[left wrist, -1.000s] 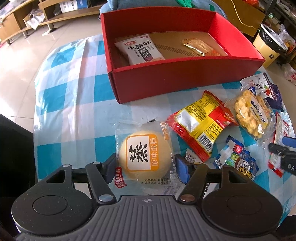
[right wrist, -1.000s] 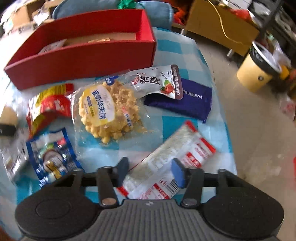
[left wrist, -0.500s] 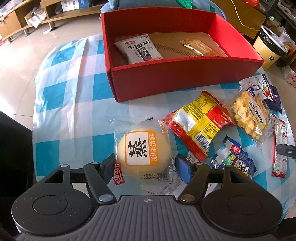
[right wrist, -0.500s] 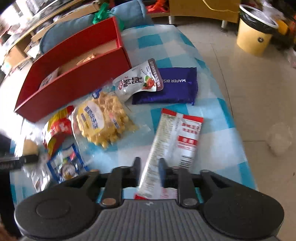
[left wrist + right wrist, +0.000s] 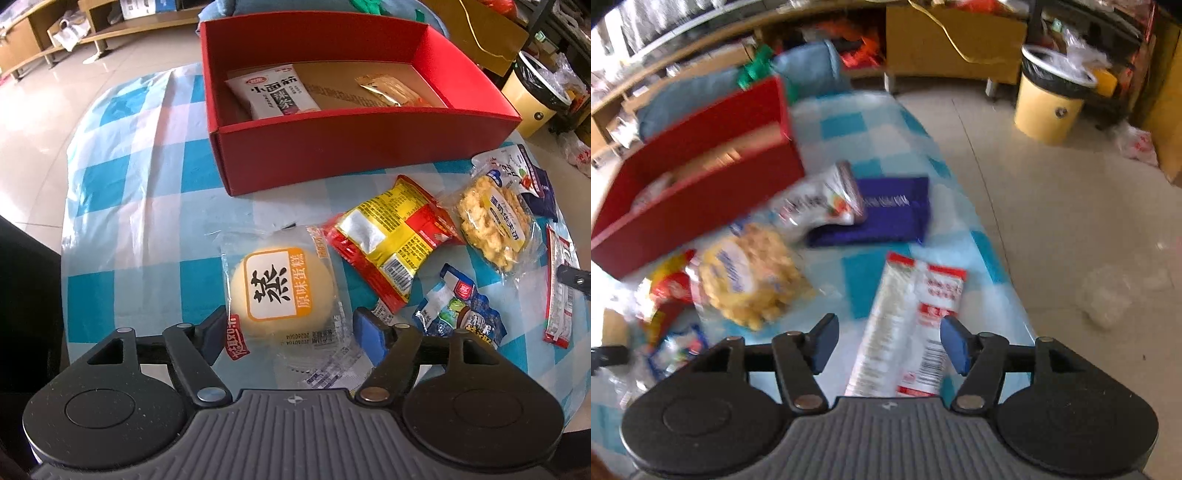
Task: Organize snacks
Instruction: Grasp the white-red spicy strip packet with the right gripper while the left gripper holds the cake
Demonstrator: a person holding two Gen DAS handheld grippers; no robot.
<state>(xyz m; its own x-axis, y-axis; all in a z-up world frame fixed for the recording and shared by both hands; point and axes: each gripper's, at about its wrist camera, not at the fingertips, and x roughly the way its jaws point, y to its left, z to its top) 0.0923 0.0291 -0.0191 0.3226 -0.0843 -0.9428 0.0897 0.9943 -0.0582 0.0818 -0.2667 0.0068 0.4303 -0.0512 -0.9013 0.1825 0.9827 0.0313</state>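
Note:
A round steamed cake in a clear wrapper [image 5: 280, 295] lies on the blue checked cloth, between the fingers of my left gripper [image 5: 291, 339]. Its jaws are opening and the pads stand off the cake. A long red-and-white packet [image 5: 912, 321] lies near the table's right edge between the fingers of my right gripper [image 5: 890, 345]. These jaws are opening too, with gaps on both sides of the packet. The red box [image 5: 351, 136] at the back holds a white packet [image 5: 273, 92] and a gold one [image 5: 388, 88].
Loose on the cloth are a red-yellow packet [image 5: 391, 240], a clear bag of yellow puffs [image 5: 750, 277], a small blue packet [image 5: 458, 310], a white pouch [image 5: 820, 203] and a purple wafer pack [image 5: 886, 210]. A yellow bin [image 5: 1049, 107] stands on the floor beyond the table's right edge.
My right gripper pinched the long packet, swung it to point away from me, then spread its jaws off it. My left gripper's jaws have widened around the cake.

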